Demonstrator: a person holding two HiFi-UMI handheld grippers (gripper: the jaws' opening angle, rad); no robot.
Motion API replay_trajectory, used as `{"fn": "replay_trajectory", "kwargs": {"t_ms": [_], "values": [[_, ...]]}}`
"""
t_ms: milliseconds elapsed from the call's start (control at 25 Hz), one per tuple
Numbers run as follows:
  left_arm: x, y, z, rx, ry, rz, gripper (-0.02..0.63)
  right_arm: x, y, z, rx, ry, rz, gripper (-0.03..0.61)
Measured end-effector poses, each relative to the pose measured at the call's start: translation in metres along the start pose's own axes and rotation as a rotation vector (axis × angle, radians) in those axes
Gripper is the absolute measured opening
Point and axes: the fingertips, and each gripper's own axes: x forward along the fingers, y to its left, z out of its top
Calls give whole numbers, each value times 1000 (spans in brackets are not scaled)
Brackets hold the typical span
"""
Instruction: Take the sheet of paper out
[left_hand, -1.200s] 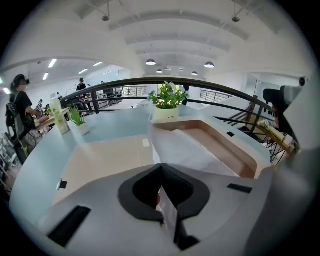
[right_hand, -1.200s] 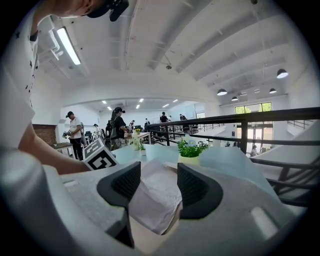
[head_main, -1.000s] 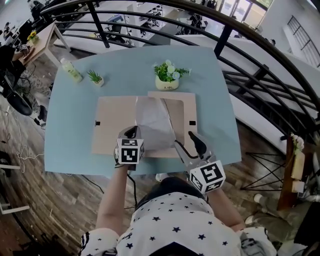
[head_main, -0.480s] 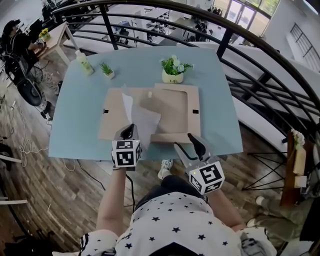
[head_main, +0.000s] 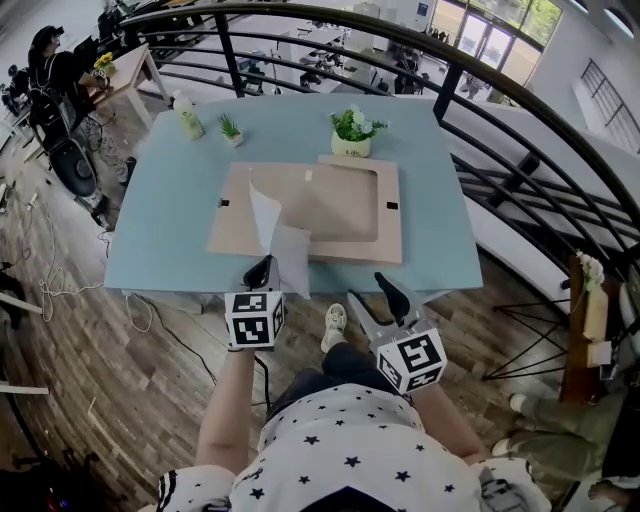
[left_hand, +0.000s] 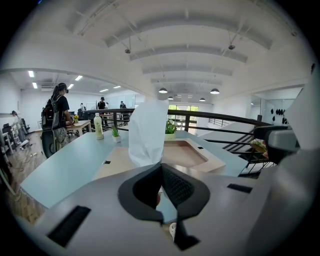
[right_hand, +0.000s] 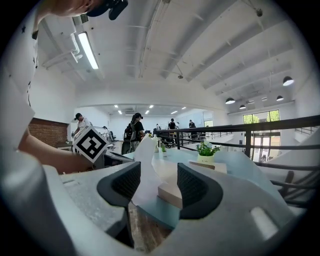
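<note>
L hand-held gripper (head_main: 262, 270) is clamped shut on the sheet of paper (head_main: 288, 250), held upright near the worktop (head_main: 165, 210) edge, while R hand-held gripper (head_main: 371, 290) is seen wide open w/ nothing gripped.

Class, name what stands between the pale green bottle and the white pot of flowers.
A small potted green plant stands there, close to the pale green bottle; the head view shows it.

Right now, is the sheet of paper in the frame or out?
Out: the shut left gripper holds the sheet of paper raised above the frame.
</note>
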Motion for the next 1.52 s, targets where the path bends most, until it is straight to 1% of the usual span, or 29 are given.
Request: {"fn": "replay_trajectory", "kwargs": {"t_ms": [200,480,720,920,1000,1160,1320,1520], "values": [[-38,-11,-2,-22,-39,-6,2,-16,14,2,-10,-12,11,215],[-86,-32,-12,-52,-71,-27,2,-40,34,-1,-3,-27,21,215],[-119,-52,-20,-66,-91,-56,2,-56,46,-3,-4,-34,18,215],[-140,-67,-26,-79,-108,-88,2,-66,54,2,-34,-46,15,213],[-149,-72,-27,-87,-116,-99,2,-71,58,2,-39,-45,13,191],[-162,-83,-25,-106,-135,-130,2,-83,60,5,-43,-61,-12,86],[-167,-91,-23,-103,-151,-141,2,-92,58,6,-46,-79,-29,13],[-172,-89,-23,-104,-163,-144,2,-91,64,4,-53,-77,-24,6]]}}
